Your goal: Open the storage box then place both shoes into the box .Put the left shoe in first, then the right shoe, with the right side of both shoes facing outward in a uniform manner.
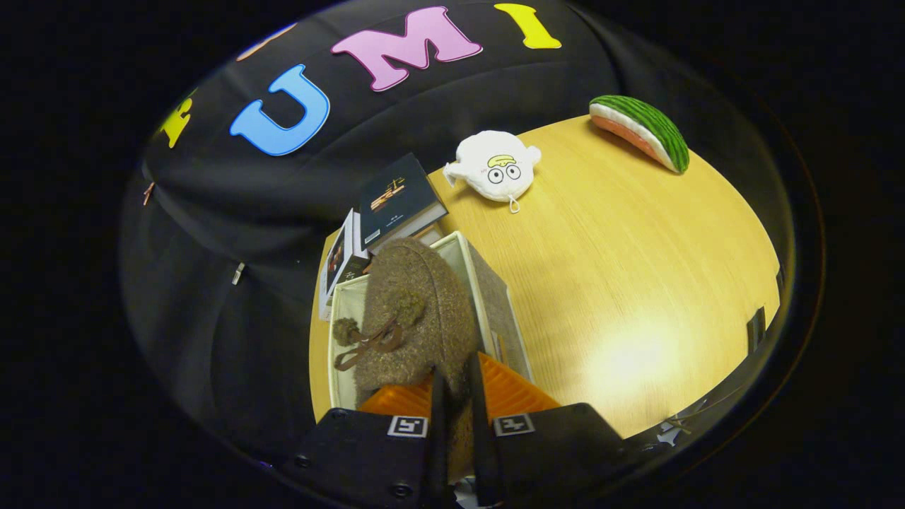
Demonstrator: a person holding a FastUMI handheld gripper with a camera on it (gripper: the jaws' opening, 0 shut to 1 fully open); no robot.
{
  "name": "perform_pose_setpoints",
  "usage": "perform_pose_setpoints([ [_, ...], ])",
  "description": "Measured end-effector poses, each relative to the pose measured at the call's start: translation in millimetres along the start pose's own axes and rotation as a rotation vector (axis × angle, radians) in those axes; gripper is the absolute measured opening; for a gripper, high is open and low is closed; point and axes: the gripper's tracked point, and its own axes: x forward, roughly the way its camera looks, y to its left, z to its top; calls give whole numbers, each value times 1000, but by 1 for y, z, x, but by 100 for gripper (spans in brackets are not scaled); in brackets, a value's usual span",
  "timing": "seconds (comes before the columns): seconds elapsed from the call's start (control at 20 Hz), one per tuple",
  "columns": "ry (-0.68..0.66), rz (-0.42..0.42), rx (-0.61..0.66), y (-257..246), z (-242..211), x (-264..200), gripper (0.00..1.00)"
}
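The tongs (456, 396) sit nearly closed, their two fingers pinching the fuzzy brown fabric at the heel end of a shoe (417, 318); the narrow gap between them is filled with that material, so the hold looks firm. The shoe hangs straight ahead of the fingers, toward twelve o'clock, its pom-pom ties dangling to the ten o'clock side, and it is poised over or partly inside the open storage box (495, 297), whose pale rim frames it. Gripping by the heel likely lets the toe drop in first; which shoe this is I cannot tell. Beyond the box at eleven o'clock lean some books (396, 201). Farther off on the table (636, 283), a white plush toy (495, 166) lies at one o'clock and a watermelon-slice plush (640, 131) at two.
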Motion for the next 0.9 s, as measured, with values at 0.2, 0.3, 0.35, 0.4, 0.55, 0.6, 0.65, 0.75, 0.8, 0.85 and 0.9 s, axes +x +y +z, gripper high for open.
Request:
perform_pose_setpoints([
  [0.2,-25,88,-2,17,18,-12,100],
  [0.3,-68,96,-55,20,28,-23,98],
  [0.35,-96,99,-84,20,34,-31,98],
  [0.4,-134,99,-120,18,42,-38,98],
  [0.55,-266,28,-275,-10,67,-59,98],
  [0.6,-302,15,-312,-16,76,-69,98],
  [0.65,-336,8,-336,-21,82,-79,98],
  [0.75,-404,-16,-362,-38,99,-97,98],
  [0.8,-427,-42,-374,-51,106,-102,99],
  [0.85,-459,-59,-385,-61,113,-110,99],
  [0.9,-491,-67,-389,-68,123,-121,99],
])
